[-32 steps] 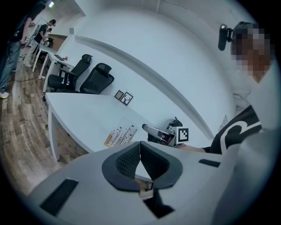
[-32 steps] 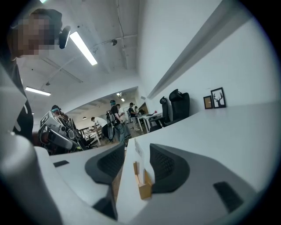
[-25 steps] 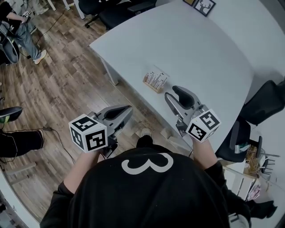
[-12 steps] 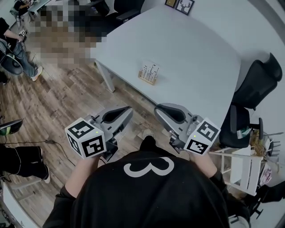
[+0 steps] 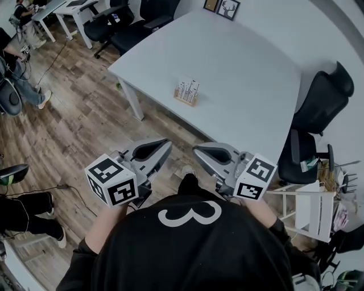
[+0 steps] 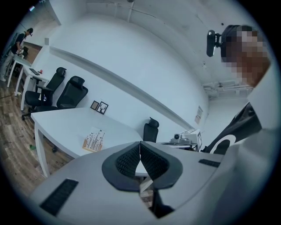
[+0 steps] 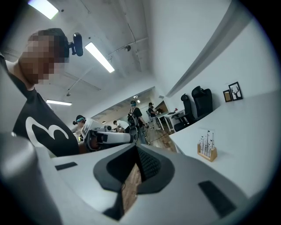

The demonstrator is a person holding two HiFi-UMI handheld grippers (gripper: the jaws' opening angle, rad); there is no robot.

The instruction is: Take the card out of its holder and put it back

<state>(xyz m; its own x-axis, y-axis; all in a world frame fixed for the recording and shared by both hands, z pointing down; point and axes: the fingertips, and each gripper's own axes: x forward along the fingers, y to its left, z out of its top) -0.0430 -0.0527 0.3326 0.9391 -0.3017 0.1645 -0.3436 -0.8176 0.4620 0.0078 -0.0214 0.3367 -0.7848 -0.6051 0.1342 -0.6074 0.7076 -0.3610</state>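
Observation:
A white printed card (image 5: 188, 89) stands upright in its small wooden holder (image 5: 184, 102) near the front edge of the white table (image 5: 244, 62). The left gripper view also shows the card (image 6: 94, 138), and the right gripper view shows the holder (image 7: 207, 154). Both grippers are held close to the person's chest, off the table and well short of the holder. My left gripper (image 5: 162, 146) is shut and empty, its pads (image 6: 131, 159) meeting at the tip. My right gripper (image 5: 199, 150) has just been closing and is shut with nothing between its jaws (image 7: 135, 158).
Black office chairs (image 5: 318, 108) stand at the table's right side and more (image 5: 128, 23) at its far left. Two framed pictures (image 5: 223, 7) lean at the far end. A white rack (image 5: 310, 207) stands at the right. People (image 5: 17, 57) occupy the wood floor at left.
Both grippers have drawn back from the table toward the person. The right gripper's jaws, wide open near the holder before, have closed. The table now lies farther away in the head view.

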